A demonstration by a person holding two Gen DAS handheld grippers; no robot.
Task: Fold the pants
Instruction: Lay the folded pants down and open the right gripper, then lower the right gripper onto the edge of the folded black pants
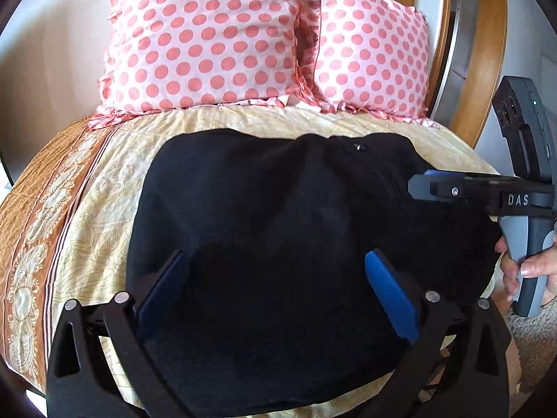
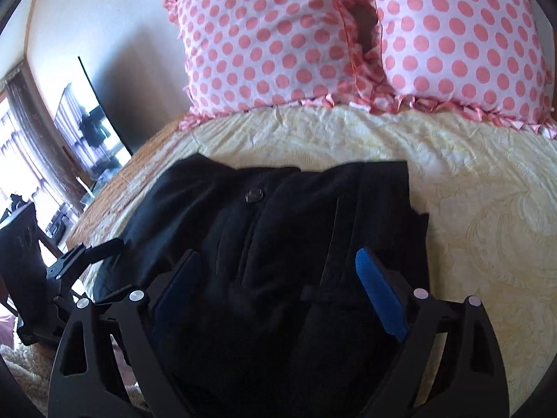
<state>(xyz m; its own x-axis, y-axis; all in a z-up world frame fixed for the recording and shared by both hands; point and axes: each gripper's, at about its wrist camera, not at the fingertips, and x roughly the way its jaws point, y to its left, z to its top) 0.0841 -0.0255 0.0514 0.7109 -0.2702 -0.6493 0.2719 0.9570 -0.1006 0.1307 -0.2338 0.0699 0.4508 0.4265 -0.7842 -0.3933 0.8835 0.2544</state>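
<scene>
Black pants (image 1: 278, 216) lie flat on the bed, waistband with a metal button (image 1: 357, 146) toward the pillows. They also show in the right wrist view (image 2: 278, 230), button (image 2: 253, 195) near the top. My left gripper (image 1: 276, 264) is open, its blue pads spread wide just above the pants' lower part, holding nothing. My right gripper (image 2: 276, 261) is open above the pants below the waistband; it shows from the side in the left wrist view (image 1: 423, 183), over the pants' right edge. The left gripper's body (image 2: 69, 264) shows at the left of the right wrist view.
The bed has a cream patterned cover (image 1: 104, 209) with an orange border (image 1: 41, 230) on the left. Two pink polka-dot pillows (image 1: 209, 38) (image 1: 369, 59) stand at the head against a wooden headboard (image 1: 442, 35). A window and a dark screen (image 2: 94, 125) lie beyond the left bedside.
</scene>
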